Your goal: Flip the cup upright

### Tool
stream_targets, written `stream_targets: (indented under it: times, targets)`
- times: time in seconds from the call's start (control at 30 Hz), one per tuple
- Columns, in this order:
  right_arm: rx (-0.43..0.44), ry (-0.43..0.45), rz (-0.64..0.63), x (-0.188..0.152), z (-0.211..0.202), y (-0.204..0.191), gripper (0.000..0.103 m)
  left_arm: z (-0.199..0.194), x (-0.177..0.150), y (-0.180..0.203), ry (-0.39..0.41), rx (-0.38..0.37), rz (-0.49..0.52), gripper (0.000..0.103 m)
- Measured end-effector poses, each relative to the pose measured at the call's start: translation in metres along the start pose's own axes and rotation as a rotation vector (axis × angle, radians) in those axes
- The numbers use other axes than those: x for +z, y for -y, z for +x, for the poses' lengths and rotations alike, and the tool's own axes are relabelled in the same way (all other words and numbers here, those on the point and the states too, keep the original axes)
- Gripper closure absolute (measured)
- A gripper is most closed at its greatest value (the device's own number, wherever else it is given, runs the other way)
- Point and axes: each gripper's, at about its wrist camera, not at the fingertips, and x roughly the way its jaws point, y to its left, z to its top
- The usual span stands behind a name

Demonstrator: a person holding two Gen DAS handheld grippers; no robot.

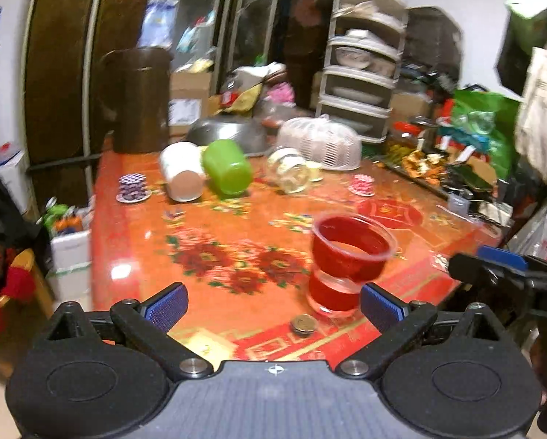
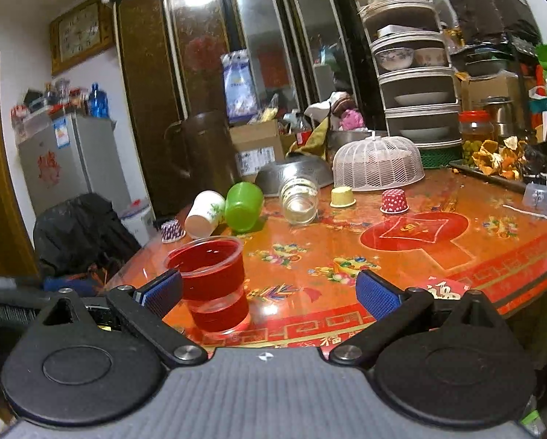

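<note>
Red cup upright on surface, lower left of right view. Both hand-held grippers, left & right, wide, holding nothing. Green cup on its side, upper centre.

A table with a glossy orange-red floral cover carries everything. Near its front edge a clear red cup stands upright, with a small coin-like disc beside it. Toward the far edge a white cup, a green cup and a glass jar lie on their sides in a row. A purple liner, a yellow liner and a red dotted liner sit mouth-down. Behind them rest a metal basin and a mesh cover.
</note>
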Motion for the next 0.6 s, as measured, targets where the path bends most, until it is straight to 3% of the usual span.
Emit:
stream_targets:
  times: [0.1,0.27,0.43,0.6]
  targets:
    - [-0.040,-0.037,-0.014,0.017,-0.009,-0.008,0.001,-0.020,0.012,-0.001,0.008,-0.036,0.013,0.002]
    - [0.009,-0.100,0.017,0.039,-0.024,-0.005,0.001,-0.045,0.023,0.005,0.025,-0.035,0.048,0.002]
    - [-0.015,-0.124,-0.045,0.040,-0.040,-0.017,0.001,-0.058,0.029,0.014,0.017,-0.091,0.053,0.002]
    - [0.012,-0.143,-0.094,0.038,-0.048,-0.023,0.001,-0.069,0.030,0.021,0.003,-0.096,0.083,0.002]
